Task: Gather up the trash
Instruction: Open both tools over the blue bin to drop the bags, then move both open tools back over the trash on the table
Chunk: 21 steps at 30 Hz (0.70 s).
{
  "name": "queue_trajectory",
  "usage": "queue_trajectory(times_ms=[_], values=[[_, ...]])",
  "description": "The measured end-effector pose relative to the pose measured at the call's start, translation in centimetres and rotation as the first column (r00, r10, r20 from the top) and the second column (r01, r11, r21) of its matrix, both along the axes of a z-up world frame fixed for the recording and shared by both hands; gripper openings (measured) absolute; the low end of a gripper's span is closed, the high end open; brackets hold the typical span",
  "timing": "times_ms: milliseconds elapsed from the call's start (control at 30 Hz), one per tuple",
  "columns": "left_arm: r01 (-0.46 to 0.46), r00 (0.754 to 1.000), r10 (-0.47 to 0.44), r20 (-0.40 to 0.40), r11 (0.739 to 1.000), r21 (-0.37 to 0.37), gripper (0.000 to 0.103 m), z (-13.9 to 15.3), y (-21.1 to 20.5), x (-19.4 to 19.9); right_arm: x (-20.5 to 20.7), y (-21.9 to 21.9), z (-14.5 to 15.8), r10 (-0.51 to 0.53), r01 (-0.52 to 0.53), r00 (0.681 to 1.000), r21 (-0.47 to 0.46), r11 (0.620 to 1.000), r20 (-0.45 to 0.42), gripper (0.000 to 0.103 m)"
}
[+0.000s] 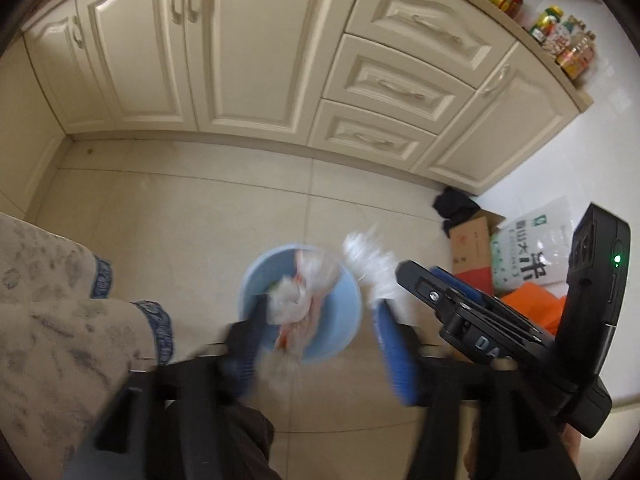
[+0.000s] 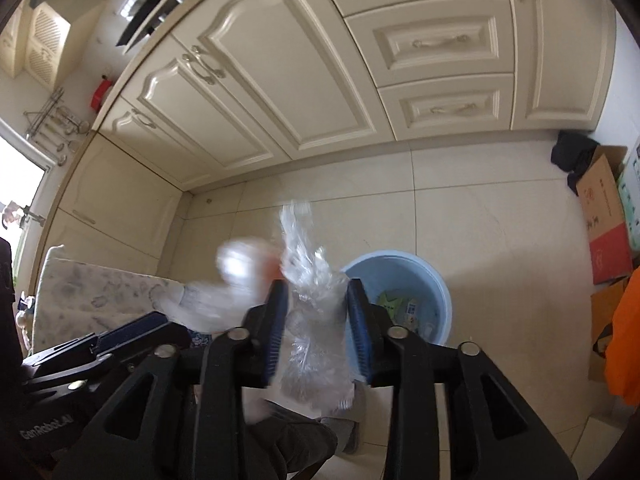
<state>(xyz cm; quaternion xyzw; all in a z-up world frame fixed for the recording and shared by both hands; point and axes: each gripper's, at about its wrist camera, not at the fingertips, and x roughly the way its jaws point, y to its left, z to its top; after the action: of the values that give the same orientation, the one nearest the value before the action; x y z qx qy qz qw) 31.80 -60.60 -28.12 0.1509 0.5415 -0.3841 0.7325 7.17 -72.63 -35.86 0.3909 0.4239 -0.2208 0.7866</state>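
Observation:
A light blue bin (image 1: 348, 320) stands on the tiled floor, with scraps lying in it (image 2: 404, 304). My left gripper (image 1: 320, 304) hangs over it with its jaws wide apart. A crumpled white bag with orange print (image 1: 296, 296) is blurred between the jaws, against the left finger (image 1: 244, 344) and clear of the right one. My right gripper (image 2: 317, 284) is just left of the bin, and a crinkled clear plastic wrap (image 2: 312, 280) sits loosely in the gap between its blue pads. The wrap (image 1: 368, 260) sticks out of the right gripper (image 1: 404, 276) beside the bin's rim.
Cream cabinet doors and drawers (image 1: 256, 60) run along the back. To the right, a cardboard box (image 1: 472, 248), a rice sack (image 1: 536, 248), an orange bag (image 2: 624, 332) and dark cloth (image 1: 456, 208) crowd the floor. A person's patterned clothing (image 1: 60, 312) is on the left. Jars (image 1: 560, 36) line the counter.

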Motion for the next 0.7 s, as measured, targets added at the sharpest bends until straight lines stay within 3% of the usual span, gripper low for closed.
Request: queue_trajectory(times_ms=[100, 133, 300, 500, 700], values=[[-0.012, 0.998, 0.012, 0.064, 1.0, 0.002, 0.084, 1.0, 0.0, -1.2, -0.8, -0.3, -0.5, -0.022, 0.022, 1.0, 0.023, 0.999, 0.002, 0.072], [-0.018, 0.996, 0.018, 0.083, 1.0, 0.001, 0.089, 1.5, 0.5, -1.5, -1.1, -0.3, -0.6, -0.032, 0.032, 0.999, 0.024, 0.999, 0.0, 0.074], [-0.029, 0.986, 0.037, 0.165, 0.998, -0.049, 0.097, 4.6, 2.6, -3.2, -2.4, 0.0, 0.1, -0.092, 0.092, 0.996, 0.021, 0.996, 0.003, 0.103], [-0.045, 0.965, 0.083, 0.249, 0.987, -0.153, 0.1, 9.4, 10.0, -5.3, -3.2, 2.1, 3.7, -0.112, 0.113, 0.992, -0.013, 0.994, 0.05, 0.103], [-0.102, 0.924, 0.195, 0.33, 0.955, -0.279, 0.102, 14.6, 19.1, -8.7, -1.9, 6.3, 9.9, -0.055, 0.067, 0.988, -0.081, 0.994, 0.142, 0.103]])
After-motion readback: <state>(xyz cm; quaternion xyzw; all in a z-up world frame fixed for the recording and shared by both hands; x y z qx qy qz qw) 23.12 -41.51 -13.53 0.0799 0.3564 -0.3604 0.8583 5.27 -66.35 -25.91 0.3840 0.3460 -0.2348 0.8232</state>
